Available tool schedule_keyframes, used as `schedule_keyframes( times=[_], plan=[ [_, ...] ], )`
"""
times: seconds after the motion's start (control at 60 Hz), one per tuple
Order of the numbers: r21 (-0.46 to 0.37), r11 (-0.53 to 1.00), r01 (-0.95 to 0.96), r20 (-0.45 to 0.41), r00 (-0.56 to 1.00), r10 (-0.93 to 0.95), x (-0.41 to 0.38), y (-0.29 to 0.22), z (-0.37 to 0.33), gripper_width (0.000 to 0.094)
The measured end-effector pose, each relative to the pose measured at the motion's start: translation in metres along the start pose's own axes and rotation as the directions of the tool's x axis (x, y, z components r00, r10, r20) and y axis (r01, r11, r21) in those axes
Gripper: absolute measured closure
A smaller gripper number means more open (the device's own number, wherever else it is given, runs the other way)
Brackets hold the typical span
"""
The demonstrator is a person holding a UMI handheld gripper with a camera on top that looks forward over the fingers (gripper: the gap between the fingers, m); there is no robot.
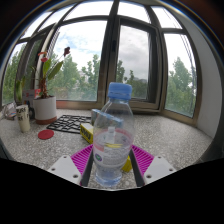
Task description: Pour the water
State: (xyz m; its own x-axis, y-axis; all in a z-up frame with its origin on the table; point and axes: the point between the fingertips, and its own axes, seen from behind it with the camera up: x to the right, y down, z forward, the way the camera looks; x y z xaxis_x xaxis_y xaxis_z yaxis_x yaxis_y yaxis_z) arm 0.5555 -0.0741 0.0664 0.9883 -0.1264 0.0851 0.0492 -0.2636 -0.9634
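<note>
A potted plant and black trivet sit by the window.

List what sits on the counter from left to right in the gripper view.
White cup → red lid → potted plant → black trivet → yellow object → water bottle, standing between the gripper fingers.

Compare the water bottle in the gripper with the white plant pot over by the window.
The water bottle is clear plastic with a blue cap; the plant pot is opaque white. The bottle is between the gripper's fingers; the pot sits beyond them, holding a plant. Both are upright.
</note>
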Motion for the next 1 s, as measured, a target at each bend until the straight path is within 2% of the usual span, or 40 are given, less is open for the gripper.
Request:
schedule_keyframes(
  times=[0.033, 0.117, 0.317, 0.5, 0.583, 0.683, 0.85, 1.0],
  plan=[
    [0.005, 1.000, 0.005, 0.000, 1.000, -0.005, 0.000, -0.001, 0.003, 0.0381],
    [0.022, 1.000, -0.001, 0.015, 1.000, 0.000, -0.003, -0.004, 0.005, 0.0434],
    [0.039, 0.999, -0.020, -0.027, 0.999, 0.021, -0.003, -0.008, 0.006, 0.0629],
    [0.051, 0.998, 0.040, -0.115, 0.993, -0.034, -0.008, -0.026, -0.005, 0.0630],
    [0.065, 0.994, 0.087, -0.191, 0.979, -0.073, -0.008, -0.055, -0.014, 0.0629],
    [0.077, 0.968, 0.238, -0.310, 0.929, -0.203, -0.007, -0.105, -0.022, 0.0629],
    [0.014, 0.806, 0.592, -0.521, 0.692, -0.499, -0.035, -0.206, -0.027, 0.0630],
    [-0.074, 0.469, 0.880, -0.620, 0.327, -0.713, -0.108, -0.297, -0.016, 0.0631]
  ],
)
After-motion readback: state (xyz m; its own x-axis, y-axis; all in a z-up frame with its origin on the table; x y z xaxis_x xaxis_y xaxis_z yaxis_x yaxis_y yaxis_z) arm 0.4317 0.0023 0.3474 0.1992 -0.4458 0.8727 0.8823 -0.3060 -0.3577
